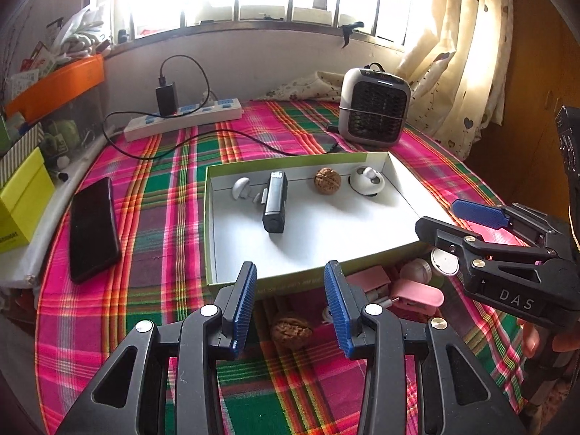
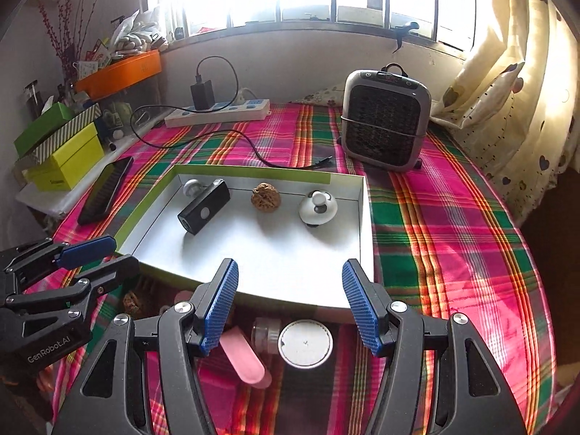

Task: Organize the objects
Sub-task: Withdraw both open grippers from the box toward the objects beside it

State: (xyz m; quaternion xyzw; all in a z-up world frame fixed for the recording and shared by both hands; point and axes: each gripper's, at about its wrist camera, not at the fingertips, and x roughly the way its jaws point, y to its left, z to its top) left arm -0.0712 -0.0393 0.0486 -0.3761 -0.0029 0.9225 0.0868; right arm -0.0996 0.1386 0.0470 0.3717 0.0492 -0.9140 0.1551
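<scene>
A shallow white box with a green rim (image 1: 326,235) (image 2: 290,253) lies on the plaid cloth. It holds a black device (image 1: 275,201) (image 2: 204,212), a walnut (image 1: 327,180) (image 2: 266,197), a white round piece (image 1: 366,181) (image 2: 318,207) and a small white knob (image 1: 241,188). In front of the box lie a second walnut (image 1: 291,330), a pink clip (image 1: 417,295) (image 2: 243,359), a small jar (image 2: 266,335) and a white round lid (image 2: 305,343). My left gripper (image 1: 291,308) hangs open above the loose walnut. My right gripper (image 2: 291,308) is open over the lid and jar.
A black phone (image 1: 93,228) lies left of the box. A power strip (image 1: 183,117) with a charger and a trailing cable sits at the back. A small heater (image 1: 375,110) stands at the back right. Yellow boxes (image 1: 21,203) line the left edge, and a curtain (image 2: 507,108) hangs on the right.
</scene>
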